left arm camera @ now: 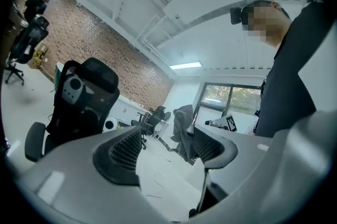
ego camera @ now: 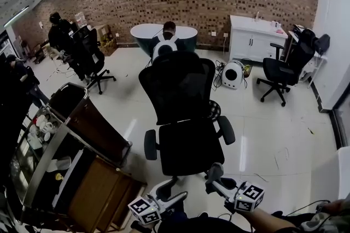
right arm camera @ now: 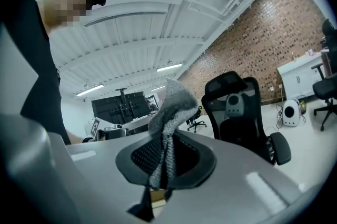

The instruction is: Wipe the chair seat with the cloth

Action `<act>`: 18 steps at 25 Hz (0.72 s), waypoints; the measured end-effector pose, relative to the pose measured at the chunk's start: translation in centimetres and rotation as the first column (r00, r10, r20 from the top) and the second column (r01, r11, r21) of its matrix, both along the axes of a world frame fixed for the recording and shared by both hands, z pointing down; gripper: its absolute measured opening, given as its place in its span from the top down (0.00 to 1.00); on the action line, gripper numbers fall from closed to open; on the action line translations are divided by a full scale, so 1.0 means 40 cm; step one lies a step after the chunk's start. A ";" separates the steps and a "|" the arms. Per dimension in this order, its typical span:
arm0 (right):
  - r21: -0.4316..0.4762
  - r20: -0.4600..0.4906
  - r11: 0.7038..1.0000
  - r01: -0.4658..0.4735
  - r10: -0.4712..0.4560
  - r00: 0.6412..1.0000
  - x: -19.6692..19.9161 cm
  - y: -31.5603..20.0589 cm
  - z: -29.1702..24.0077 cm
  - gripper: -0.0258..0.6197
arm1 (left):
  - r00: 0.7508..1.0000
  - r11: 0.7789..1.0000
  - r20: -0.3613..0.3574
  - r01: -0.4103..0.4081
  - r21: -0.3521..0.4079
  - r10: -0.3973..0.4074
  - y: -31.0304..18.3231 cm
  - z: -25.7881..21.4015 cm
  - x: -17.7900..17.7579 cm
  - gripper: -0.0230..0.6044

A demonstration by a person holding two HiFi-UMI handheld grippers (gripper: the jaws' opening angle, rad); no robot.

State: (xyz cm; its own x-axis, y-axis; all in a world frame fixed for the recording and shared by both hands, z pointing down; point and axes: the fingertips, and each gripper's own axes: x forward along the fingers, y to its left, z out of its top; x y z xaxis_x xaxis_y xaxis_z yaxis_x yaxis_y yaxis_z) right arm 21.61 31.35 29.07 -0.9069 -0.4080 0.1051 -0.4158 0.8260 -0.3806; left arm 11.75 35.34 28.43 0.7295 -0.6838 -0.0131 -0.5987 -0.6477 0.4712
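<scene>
A black mesh office chair [ego camera: 183, 111] stands in the middle of the floor, its seat [ego camera: 188, 145] facing me. My right gripper [ego camera: 215, 178] is below the seat's front edge, shut on a grey knitted cloth [ego camera: 214, 170]. In the right gripper view the cloth [right arm camera: 171, 104] sticks up from the shut jaws of that gripper [right arm camera: 162, 160], and the chair [right arm camera: 239, 112] is to the right. My left gripper [ego camera: 167, 191] is beside it at the bottom left. Its jaws stand open and empty [left arm camera: 167, 146]. Between them I see the cloth [left arm camera: 181, 131], with the chair [left arm camera: 79, 102] at the left.
A wooden cart [ego camera: 82, 172] with cups stands at the left, close to the chair. Other black chairs stand at the back left [ego camera: 90, 59] and back right [ego camera: 284, 70]. A white cabinet [ego camera: 254, 38] and a round white device [ego camera: 233, 74] sit by the brick wall. Someone sits behind the chair [ego camera: 167, 40].
</scene>
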 end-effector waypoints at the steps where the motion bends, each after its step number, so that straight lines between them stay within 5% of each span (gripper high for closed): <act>1: 0.010 0.001 1.000 -0.003 0.003 1.000 0.007 0.014 -0.010 0.91 | 1.000 1.000 0.002 0.001 0.008 -0.001 0.016 -0.007 0.002 0.43; 18: 0.087 0.043 0.996 -0.029 0.025 0.999 -0.072 0.185 -0.099 0.91 | 0.999 0.998 0.031 -0.011 0.059 0.010 0.206 -0.057 -0.081 0.43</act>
